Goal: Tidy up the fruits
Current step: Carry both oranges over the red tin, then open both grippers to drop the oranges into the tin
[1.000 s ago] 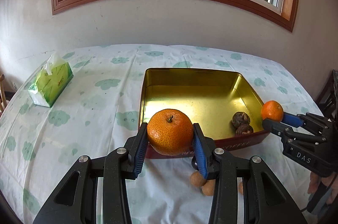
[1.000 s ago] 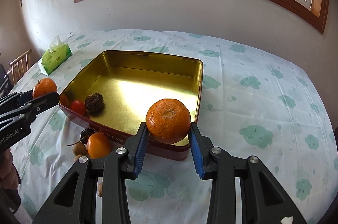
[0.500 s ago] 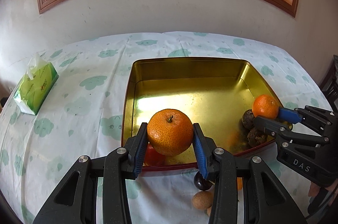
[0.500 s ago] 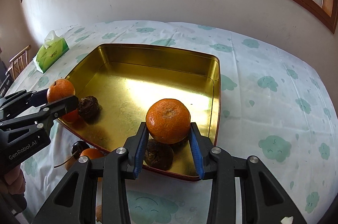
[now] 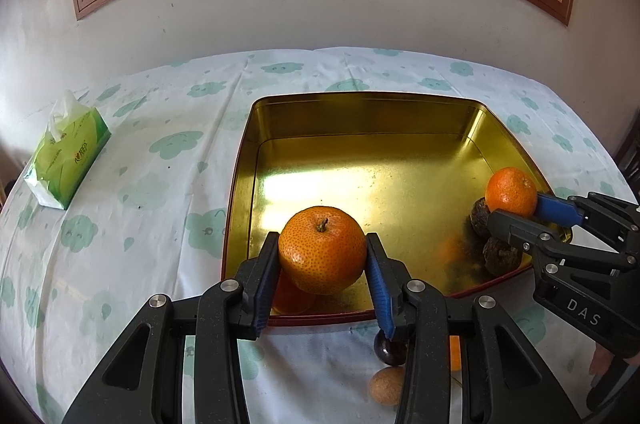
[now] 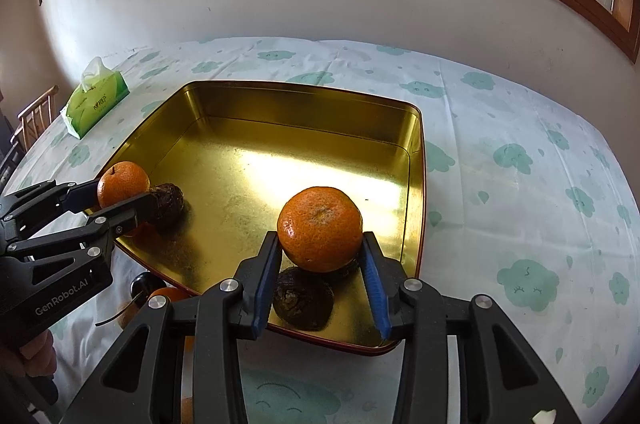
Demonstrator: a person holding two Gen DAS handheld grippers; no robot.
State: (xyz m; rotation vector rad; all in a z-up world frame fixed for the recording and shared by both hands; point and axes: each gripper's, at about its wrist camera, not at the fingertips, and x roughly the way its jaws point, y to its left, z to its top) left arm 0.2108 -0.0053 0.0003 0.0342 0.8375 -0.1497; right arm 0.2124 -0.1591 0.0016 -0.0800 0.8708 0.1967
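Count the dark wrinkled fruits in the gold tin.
3 visible. First wrinkled fruit sits by the left gripper; second wrinkled fruit and third wrinkled fruit lie below the right gripper. More may be hidden.

Each camera rides close behind its own tool, looking forward and down over the desk toward the far wall. Both share the gold tin (image 5: 360,179) (image 6: 280,159), seen from its near-left and near-right corners; each sees the other's tool.
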